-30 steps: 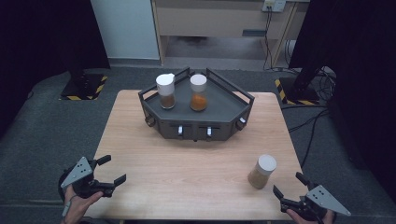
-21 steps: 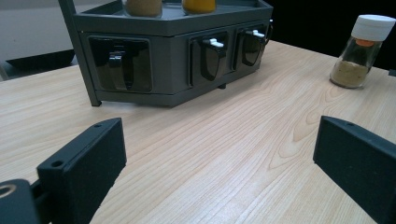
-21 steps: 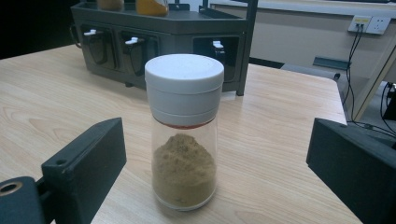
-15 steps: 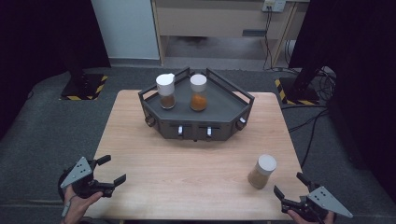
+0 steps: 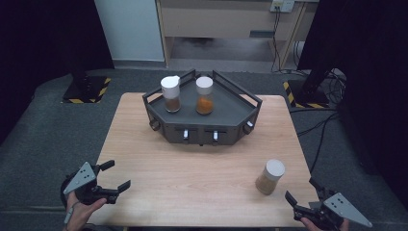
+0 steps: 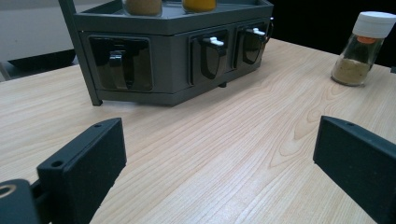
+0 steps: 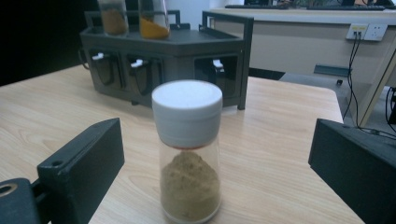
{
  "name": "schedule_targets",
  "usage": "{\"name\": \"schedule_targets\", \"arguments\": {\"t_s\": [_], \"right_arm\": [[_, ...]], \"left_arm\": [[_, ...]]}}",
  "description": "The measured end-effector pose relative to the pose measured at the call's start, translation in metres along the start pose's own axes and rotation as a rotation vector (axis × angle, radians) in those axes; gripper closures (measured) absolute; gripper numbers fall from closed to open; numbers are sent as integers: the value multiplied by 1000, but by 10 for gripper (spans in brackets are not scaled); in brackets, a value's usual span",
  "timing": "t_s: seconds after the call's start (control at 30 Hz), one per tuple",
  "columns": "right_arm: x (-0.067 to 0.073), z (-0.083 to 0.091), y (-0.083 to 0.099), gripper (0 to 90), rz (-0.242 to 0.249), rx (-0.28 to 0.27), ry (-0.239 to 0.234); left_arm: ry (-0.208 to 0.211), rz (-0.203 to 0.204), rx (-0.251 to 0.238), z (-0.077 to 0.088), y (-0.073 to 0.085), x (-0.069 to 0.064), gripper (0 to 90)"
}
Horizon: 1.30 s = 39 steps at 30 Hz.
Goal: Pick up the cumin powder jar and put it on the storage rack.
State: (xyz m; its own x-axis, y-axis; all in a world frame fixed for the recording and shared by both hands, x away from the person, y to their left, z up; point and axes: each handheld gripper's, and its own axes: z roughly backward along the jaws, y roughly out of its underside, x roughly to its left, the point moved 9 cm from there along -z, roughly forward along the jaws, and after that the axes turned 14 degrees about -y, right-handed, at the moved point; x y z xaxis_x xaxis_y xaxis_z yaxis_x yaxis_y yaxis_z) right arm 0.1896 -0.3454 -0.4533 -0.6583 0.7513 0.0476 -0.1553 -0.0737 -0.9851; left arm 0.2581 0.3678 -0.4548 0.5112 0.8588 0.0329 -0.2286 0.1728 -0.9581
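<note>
From my left gripper view the top edge cuts both glass jars on the dark grey angular spice rack (image 6: 177, 28) down to their powder; my right black jaw runs off the right edge; in my right gripper view the rack's brown-powder jar (image 7: 113, 16) and orange-powder jar (image 7: 153, 18) lose their caps the same way; rack drawer labels too small to read; in the high view the bottom edge crops my right hand.

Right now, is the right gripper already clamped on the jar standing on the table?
No, the right gripper is open, its jaws standing apart on either side of the jar without touching it.
</note>
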Motion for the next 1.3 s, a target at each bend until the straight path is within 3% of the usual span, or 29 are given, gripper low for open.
{"name": "schedule_targets", "arguments": {"t_s": [0.27, 0.47, 0.8, 1.1, 1.3], "right_arm": [[1, 10, -26, 45, -9, 13, -52], [-8, 15, -54, 45, -22, 69, -87], [-20, 19, -79, 43, -46, 134, -103], [-28, 5, -107, 43, -40, 234, -155], [-34, -6, -116, 43, -39, 278, -174]], "left_arm": [[2, -2, 2, 0, 0, -1, 15], [2, -3, 3, 0, 0, -1, 15], [7, -8, 10, -2, 0, -1, 16], [8, -9, 12, -2, 0, -2, 17], [9, -9, 12, -3, 0, -2, 17]]}}
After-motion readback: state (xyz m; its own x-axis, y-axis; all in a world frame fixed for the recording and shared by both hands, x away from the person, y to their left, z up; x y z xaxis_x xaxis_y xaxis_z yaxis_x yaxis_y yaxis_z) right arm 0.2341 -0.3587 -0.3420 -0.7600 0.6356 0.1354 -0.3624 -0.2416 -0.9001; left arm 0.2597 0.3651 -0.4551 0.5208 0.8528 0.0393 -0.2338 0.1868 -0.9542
